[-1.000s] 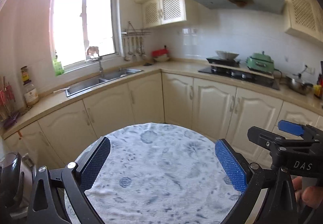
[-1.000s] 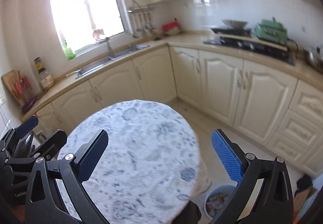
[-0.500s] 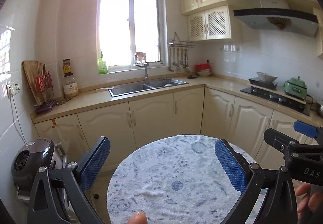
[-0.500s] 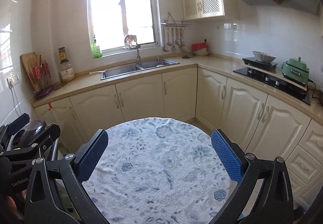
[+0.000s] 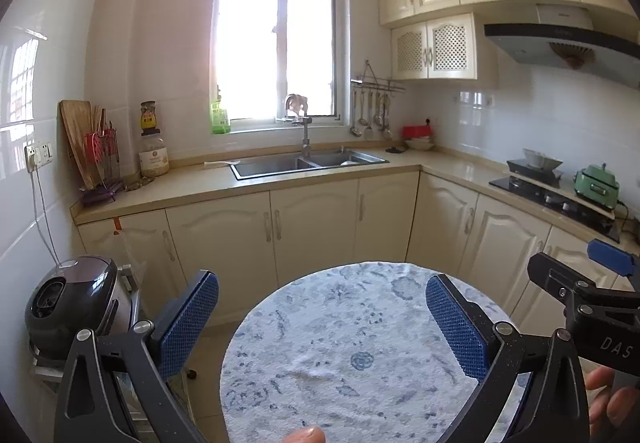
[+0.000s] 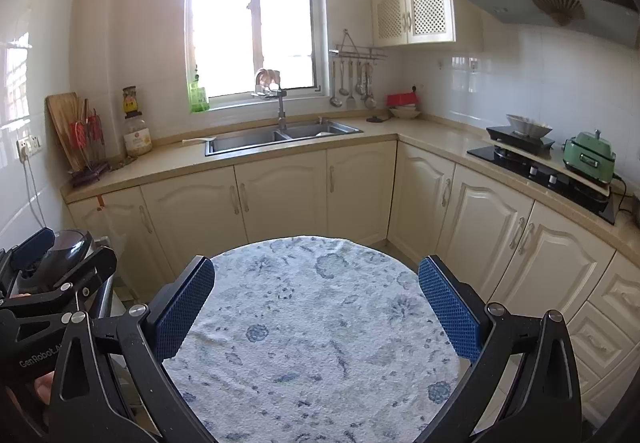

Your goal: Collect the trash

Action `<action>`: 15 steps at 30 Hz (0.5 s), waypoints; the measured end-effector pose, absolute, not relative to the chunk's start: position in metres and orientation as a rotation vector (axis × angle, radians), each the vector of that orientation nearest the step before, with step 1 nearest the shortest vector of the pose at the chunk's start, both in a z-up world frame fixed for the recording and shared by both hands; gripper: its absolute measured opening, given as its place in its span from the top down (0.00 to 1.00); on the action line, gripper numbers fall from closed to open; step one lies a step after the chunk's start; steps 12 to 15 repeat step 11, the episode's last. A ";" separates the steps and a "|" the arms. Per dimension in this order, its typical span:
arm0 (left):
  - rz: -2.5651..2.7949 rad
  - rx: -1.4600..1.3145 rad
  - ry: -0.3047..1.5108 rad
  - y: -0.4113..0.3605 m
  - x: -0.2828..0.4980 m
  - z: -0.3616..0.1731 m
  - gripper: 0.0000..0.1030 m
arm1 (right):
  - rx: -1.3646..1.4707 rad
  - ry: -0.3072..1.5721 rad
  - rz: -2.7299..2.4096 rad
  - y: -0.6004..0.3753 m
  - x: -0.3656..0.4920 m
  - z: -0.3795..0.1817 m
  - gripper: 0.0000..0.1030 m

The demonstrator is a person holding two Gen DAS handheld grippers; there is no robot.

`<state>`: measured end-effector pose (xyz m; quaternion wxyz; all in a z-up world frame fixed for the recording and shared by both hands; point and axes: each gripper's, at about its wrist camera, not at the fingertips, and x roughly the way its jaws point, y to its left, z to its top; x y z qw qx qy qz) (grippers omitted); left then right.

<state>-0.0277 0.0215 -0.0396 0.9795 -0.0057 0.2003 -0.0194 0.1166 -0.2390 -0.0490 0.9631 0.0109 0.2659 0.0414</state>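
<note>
Grippers both spread wide with nothing in them: my left gripper (image 5: 322,327) and right gripper (image 6: 316,309) hang side by side over the round table (image 6: 312,323) with its blue-flowered cloth. Can't spot any trash on it (cloth looks bare from both cameras). Sink (image 6: 280,135) sits straight ahead, stove (image 6: 536,163) off right.

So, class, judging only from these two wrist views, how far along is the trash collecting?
Nothing looks done yet. The left gripper and right gripper are both open and empty, held over the round table with its blue-patterned cloth. No trash shows on the cloth, and no bin appears in either view. Nothing is in hand. Everything is left: finding trash, perhaps along the counter, picking it up and binning it.
</note>
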 end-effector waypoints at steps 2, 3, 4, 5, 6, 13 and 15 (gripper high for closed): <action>-0.036 -0.018 0.400 0.022 -0.028 -0.039 0.01 | 0.024 0.539 0.090 -0.239 0.117 -0.049 0.00; -0.031 -0.019 0.395 0.023 -0.029 -0.039 0.01 | 0.025 0.539 0.092 -0.239 0.117 -0.049 0.00; -0.029 -0.019 0.392 0.023 -0.029 -0.039 0.01 | 0.022 0.538 0.091 -0.238 0.117 -0.048 0.00; -0.029 -0.019 0.389 0.023 -0.029 -0.039 0.01 | 0.020 0.537 0.091 -0.237 0.117 -0.048 0.00; -0.032 -0.021 0.387 0.024 -0.029 -0.040 0.01 | 0.021 0.536 0.093 -0.236 0.116 -0.048 0.00; -0.038 -0.044 0.374 0.024 -0.033 -0.048 0.01 | 0.024 0.537 0.096 -0.234 0.116 -0.048 0.00; -0.038 -0.044 0.374 0.024 -0.033 -0.048 0.01 | 0.024 0.537 0.096 -0.234 0.116 -0.048 0.00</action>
